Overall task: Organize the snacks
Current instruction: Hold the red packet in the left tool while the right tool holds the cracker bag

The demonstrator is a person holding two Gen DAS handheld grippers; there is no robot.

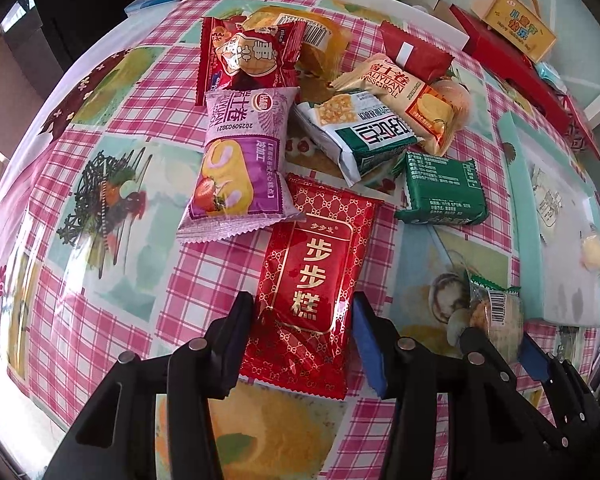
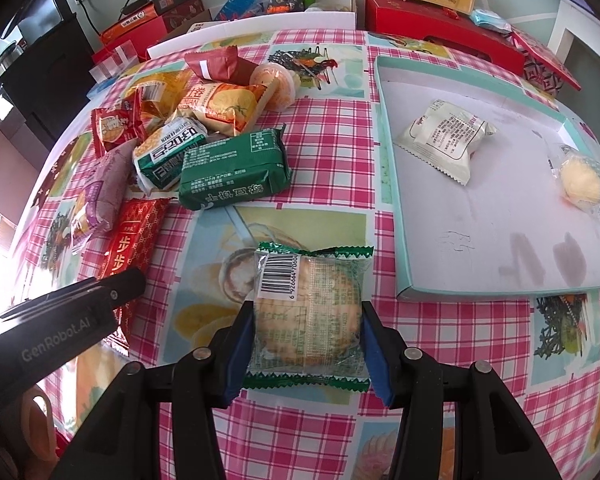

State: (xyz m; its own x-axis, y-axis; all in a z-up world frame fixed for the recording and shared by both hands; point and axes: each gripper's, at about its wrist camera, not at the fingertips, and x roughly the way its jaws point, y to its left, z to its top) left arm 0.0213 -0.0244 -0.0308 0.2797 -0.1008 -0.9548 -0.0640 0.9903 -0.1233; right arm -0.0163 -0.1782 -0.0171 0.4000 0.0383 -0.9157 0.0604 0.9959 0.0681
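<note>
Right wrist view: two snacks in tray [image 2: 392, 184], pile [image 2: 204, 140] unsorted; right tongs [image 2: 306, 344] gripping biscuit pack [image 2: 308, 312], left tongs [image 1: 302, 344] closing around red cake packet [image 1: 312, 276], contact unclear.

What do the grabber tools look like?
Both look alike. The left gripper and the right gripper have chunky black plastic arms with round silver pins at the joints. Each finger carries a flat blue pad on its inner side. In the right wrist view, the side of the left gripper has pale lettering that reads GenRobot.AI. No cables or sleeves show.
</note>
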